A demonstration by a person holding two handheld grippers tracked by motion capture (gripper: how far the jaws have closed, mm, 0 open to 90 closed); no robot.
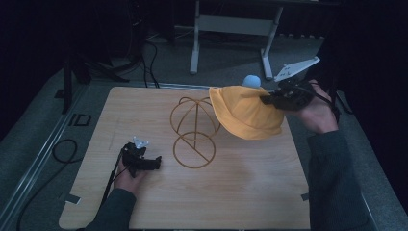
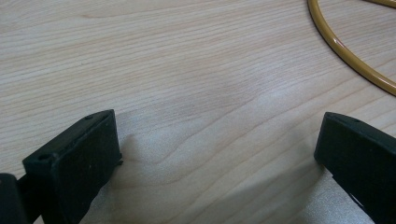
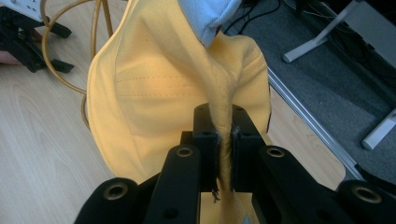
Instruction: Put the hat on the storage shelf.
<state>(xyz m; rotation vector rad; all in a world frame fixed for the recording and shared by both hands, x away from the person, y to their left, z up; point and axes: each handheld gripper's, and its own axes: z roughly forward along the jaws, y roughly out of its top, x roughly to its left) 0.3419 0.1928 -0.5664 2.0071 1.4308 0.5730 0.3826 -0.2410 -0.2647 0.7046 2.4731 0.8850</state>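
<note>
A yellow bucket hat (image 1: 245,113) with a pale blue lining (image 1: 251,81) hangs in the air over the table's right side. My right gripper (image 1: 269,99) is shut on a fold of its fabric; in the right gripper view the jaws pinch the yellow cloth (image 3: 223,144) tight. A gold wire hat stand (image 1: 194,130) with a dome top and ring base stands mid-table, just left of the hat. My left gripper (image 1: 156,162) rests on the wood left of the stand's base, jaws open with bare table between them, and the ring base (image 2: 348,53) curves past at upper right.
The wooden table (image 1: 240,192) sits on grey carpet. A white desk frame (image 1: 231,29) stands beyond the far edge. Cables (image 1: 62,149) lie on the floor to the left. A metal rail (image 3: 303,114) runs along the table's right side.
</note>
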